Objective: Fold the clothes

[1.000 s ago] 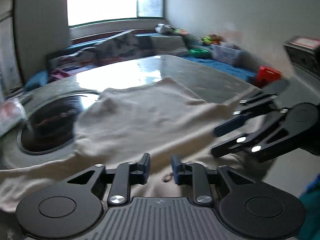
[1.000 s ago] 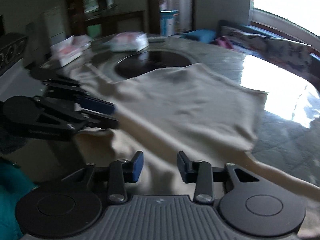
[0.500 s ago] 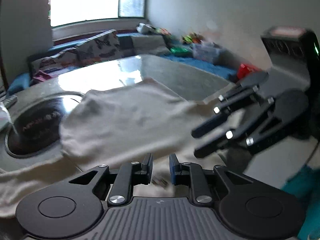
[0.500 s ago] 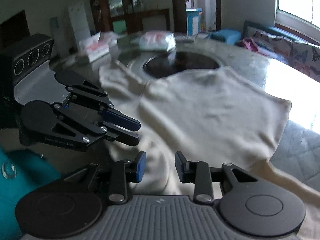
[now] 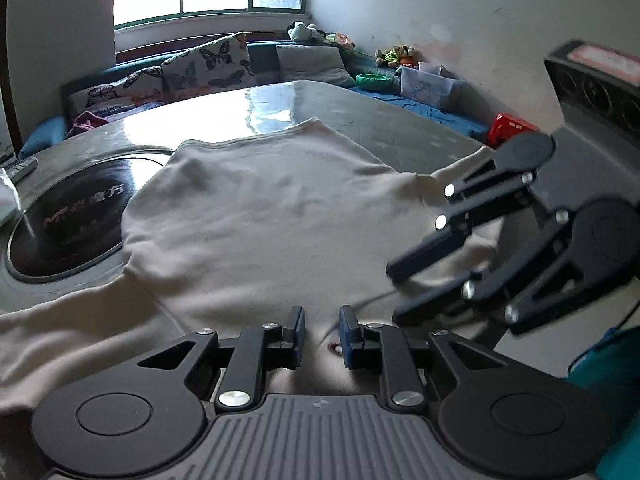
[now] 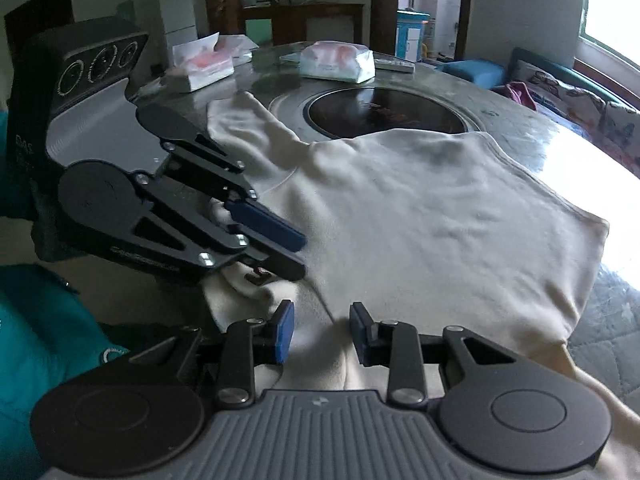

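shirt (image 5: pixel 264 216) spread on desk (image 5: pixel 400 128) before me | cooktop (image 6: pixel 384 114) behind its collar end | tissue packs (image 6: pixel 338 60) beyond cooktop | my left gripper (image 5: pixel 322 332) left of my right gripper (image 6: pixel 322 330)

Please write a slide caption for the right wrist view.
Both grippers' jaws open over the near edge of a cream garment spread on the table.

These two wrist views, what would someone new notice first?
A cream garment spread across a round table fills both views. Both grippers, the left gripper and the right gripper, sit open at its near edge. A dark round inset plate lies partly under its far side.
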Tool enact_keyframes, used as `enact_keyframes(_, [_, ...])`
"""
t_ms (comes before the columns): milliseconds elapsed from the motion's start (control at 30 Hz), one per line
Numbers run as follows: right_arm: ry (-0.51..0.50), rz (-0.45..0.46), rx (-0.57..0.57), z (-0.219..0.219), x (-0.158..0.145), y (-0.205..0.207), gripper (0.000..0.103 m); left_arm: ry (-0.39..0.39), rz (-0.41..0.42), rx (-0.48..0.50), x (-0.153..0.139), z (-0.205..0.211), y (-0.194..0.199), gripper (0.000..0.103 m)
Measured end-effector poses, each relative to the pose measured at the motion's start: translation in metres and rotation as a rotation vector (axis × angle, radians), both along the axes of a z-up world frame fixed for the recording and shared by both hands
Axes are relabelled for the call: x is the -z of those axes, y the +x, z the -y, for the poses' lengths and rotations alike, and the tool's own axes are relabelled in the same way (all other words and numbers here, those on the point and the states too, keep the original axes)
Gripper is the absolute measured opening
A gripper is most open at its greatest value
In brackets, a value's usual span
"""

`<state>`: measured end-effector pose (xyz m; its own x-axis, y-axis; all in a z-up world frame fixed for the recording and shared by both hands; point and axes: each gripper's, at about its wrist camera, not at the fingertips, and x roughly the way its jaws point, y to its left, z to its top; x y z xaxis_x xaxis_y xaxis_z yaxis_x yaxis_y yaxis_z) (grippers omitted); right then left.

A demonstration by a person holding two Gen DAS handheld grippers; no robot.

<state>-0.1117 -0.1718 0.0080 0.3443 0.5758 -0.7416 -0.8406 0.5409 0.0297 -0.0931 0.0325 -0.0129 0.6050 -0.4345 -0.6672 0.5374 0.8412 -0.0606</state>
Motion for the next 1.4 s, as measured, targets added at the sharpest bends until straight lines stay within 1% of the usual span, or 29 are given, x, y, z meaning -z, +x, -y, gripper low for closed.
enact_keyframes(133, [0.028, -0.016, 0.011, -0.001, -0.003, 0.008, 0.031, 0.002, -0.006, -0.004, -0.002, -0.002, 0.001, 0.022])
enact_keyframes(233, [0.016, -0.053, -0.016, -0.006, 0.004, 0.009, 0.031, -0.003, -0.014, 0.003, -0.001, -0.002, 0.002, 0.022])
enact_keyframes(267, [0.012, -0.051, -0.023, -0.006, 0.005, 0.009, 0.031, -0.001, -0.016, 0.012, -0.002, -0.003, 0.003, 0.023])
enact_keyframes(367, [0.028, -0.046, 0.013, 0.002, -0.003, 0.022, 0.031, 0.004, -0.02, 0.001, -0.005, -0.006, 0.013, 0.025])
enact_keyframes(467, [0.045, -0.042, 0.05, 0.01, -0.01, 0.036, 0.031, 0.022, 0.009, -0.045, -0.012, -0.011, 0.031, 0.027])
enact_keyframes(567, [0.062, -0.037, 0.088, 0.018, -0.018, 0.051, 0.031, 0.037, 0.04, -0.124, -0.02, -0.016, 0.056, 0.032])
enact_keyframes(600, [0.061, -0.025, 0.121, 0.023, -0.02, 0.06, 0.031, 0.049, 0.055, -0.149, -0.021, -0.017, 0.065, 0.036])
enact_keyframes(700, [0.057, -0.01, 0.218, 0.036, -0.024, 0.091, 0.031, 0.1, 0.099, -0.237, -0.024, -0.018, 0.096, 0.042])
enact_keyframes(833, [0.046, 0.022, 0.343, 0.051, -0.023, 0.133, 0.031, 0.132, 0.099, -0.32, -0.02, -0.022, 0.142, 0.044])
enact_keyframes(900, [0.041, 0.033, 0.386, 0.057, -0.021, 0.151, 0.031, 0.145, 0.094, -0.332, -0.016, -0.023, 0.162, 0.045])
enact_keyframes(1067, [0.031, 0.041, 0.427, 0.059, -0.012, 0.185, 0.032, 0.168, 0.079, -0.325, -0.006, -0.02, 0.188, 0.045])
enact_keyframes(1167, [0.026, 0.036, 0.429, 0.056, -0.006, 0.199, 0.033, 0.144, 0.054, -0.307, -0.001, -0.018, 0.198, 0.045])
enact_keyframes(1200, [0.026, 0.032, 0.429, 0.054, -0.004, 0.203, 0.033, 0.135, 0.045, -0.303, 0.0, -0.018, 0.202, 0.044])
enact_keyframes(1267, [0.024, 0.027, 0.426, 0.051, 0.0, 0.209, 0.033, 0.127, 0.039, -0.299, 0.0, -0.019, 0.204, 0.043])
enact_keyframes(1300, [0.022, 0.028, 0.425, 0.05, 0.001, 0.21, 0.033, 0.123, 0.037, -0.293, -0.001, -0.018, 0.204, 0.039])
enact_keyframes(1400, [0.018, 0.026, 0.417, 0.045, 0.005, 0.213, 0.033, 0.117, 0.036, -0.28, -0.002, -0.017, 0.203, 0.033])
